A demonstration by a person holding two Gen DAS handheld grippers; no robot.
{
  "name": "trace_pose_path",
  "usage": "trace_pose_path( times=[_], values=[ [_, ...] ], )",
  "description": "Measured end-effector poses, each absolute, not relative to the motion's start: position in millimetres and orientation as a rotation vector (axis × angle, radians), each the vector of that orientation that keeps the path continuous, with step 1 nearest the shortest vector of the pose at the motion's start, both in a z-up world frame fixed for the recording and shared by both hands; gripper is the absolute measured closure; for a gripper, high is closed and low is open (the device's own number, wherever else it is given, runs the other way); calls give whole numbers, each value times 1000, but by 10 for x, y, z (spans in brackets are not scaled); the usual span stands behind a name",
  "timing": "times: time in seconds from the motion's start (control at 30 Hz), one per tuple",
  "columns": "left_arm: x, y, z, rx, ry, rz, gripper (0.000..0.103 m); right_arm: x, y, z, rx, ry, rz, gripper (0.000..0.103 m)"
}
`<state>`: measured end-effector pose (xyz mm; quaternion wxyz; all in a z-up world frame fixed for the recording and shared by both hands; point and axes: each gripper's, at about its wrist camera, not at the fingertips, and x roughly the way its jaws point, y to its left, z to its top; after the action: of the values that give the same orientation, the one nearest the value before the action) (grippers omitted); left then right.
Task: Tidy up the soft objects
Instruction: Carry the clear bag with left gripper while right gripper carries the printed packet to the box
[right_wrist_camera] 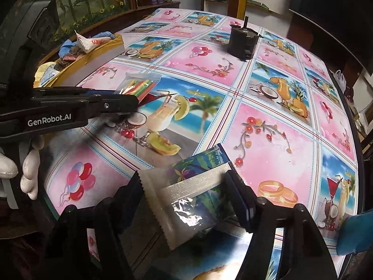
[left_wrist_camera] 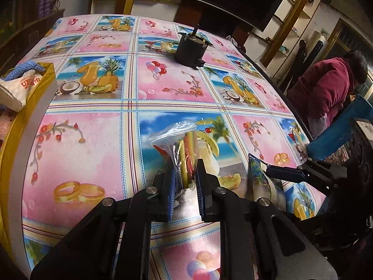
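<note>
My left gripper [left_wrist_camera: 186,171] is shut on the lower end of a clear plastic bag [left_wrist_camera: 177,135] that holds coloured strips in yellow, red and green. The bag sticks up above the patterned tablecloth [left_wrist_camera: 93,140]. In the right wrist view the same bag [right_wrist_camera: 139,85] shows at the tip of the left gripper [right_wrist_camera: 136,100], near the gold box. My right gripper [right_wrist_camera: 186,179] grips a flat packet [right_wrist_camera: 198,165] with a tropical print and a silvery seal, its pads against both side edges. From the left wrist view the packet [left_wrist_camera: 258,177] stands tilted beside the right gripper [left_wrist_camera: 271,171].
A gold-rimmed box [left_wrist_camera: 46,77] with cloths and a white paper bag sits at the table's left edge [right_wrist_camera: 109,49]. A black motor-like block [left_wrist_camera: 190,51] stands at the far middle. A person in a maroon top [left_wrist_camera: 326,88] sits at the right. A white-gloved hand [right_wrist_camera: 28,172] holds the left gripper.
</note>
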<state>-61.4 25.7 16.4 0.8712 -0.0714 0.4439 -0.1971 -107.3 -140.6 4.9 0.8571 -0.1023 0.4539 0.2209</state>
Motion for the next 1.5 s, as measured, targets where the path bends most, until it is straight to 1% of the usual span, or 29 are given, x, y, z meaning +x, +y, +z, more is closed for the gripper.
trace_pose_path(
  times=[0.07,0.1,0.2,0.23,0.43,0.47,0.57,0.67,0.9,1.03,1.07,1.33,1.4,1.5],
  values=[
    [-643,271,198,-145,918,-407,88,-1097,-1389,103,-216,938,471,52],
    [-661,282,215,-149,913,-408,88,-1105,-1370,120,-224,931,472,55],
    [-731,320,282,-163,895,-408,88,-1131,-1364,194,-208,907,484,67],
    [-754,333,305,-167,888,-407,88,-1141,-1372,234,-196,898,487,78],
    [-930,504,489,-215,842,-400,88,-1186,-1535,458,-132,837,462,82],
    [-947,527,514,-222,836,-401,88,-1189,-1587,502,-121,826,449,87],
    [-1030,633,595,-255,811,-401,88,-1202,-1727,615,-83,799,418,92],
    [-1093,758,677,-297,788,-401,88,-1226,-1795,739,-51,769,409,95],
    [-1316,1257,908,-357,708,-324,88,-1250,-1507,1035,-64,721,495,97],
    [-1420,1675,994,-396,667,-244,88,-1244,-1114,1204,-107,684,566,98],
    [-1449,1799,1011,-405,655,-217,88,-1251,-1009,1244,-118,672,586,100],
    [-1520,2513,1000,-459,622,-70,88,-1273,-115,1598,-218,587,741,100],
    [-1533,2586,964,-465,630,-62,88,-1200,82,1574,-252,628,780,99],
    [-1598,2609,930,-460,626,-86,88,-1032,93,1227,-253,802,812,97]
  ],
)
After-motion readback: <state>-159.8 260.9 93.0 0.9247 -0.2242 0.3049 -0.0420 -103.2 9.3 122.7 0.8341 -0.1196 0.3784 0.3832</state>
